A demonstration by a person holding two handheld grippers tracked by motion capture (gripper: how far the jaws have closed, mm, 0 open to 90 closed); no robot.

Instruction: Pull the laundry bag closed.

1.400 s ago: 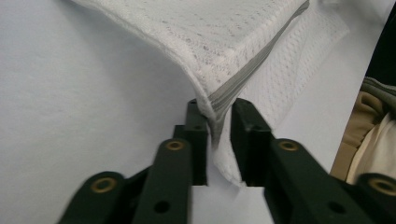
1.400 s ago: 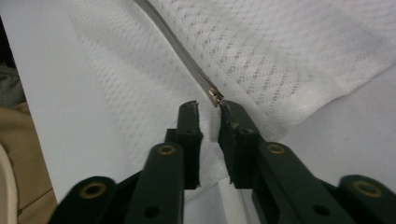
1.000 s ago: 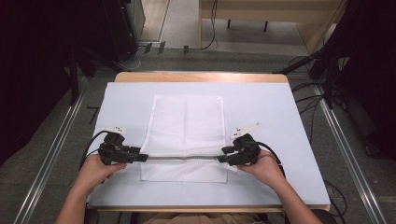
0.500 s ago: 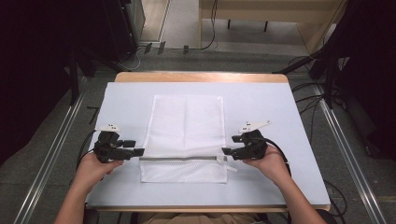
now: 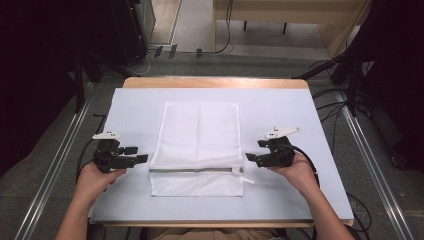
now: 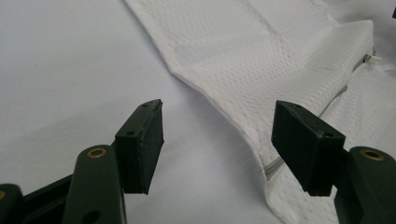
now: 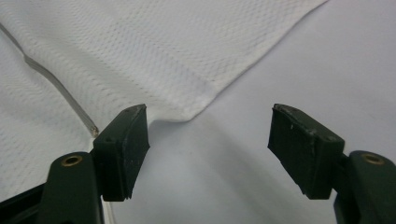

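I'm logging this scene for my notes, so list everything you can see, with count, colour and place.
Mesh bag: one, white, flat at the middle of the table, its near part folded over along the zipper.
Zipper: one, grey, running across the bag near its front edge, white pull tab at the right end.
Table: one, pale blue-white top with a wooden edge at the far side.
Floor rails: two, metal, one on each side of the table.
Cables: several, black, on the floor beyond the table.
Left gripper: one, black, left of the bag, jaws open, just been opening, nothing between them.
Right gripper: one, black, right of the bag, jaws open, just been opening, nothing between them.
Hands: two, at the front edge.
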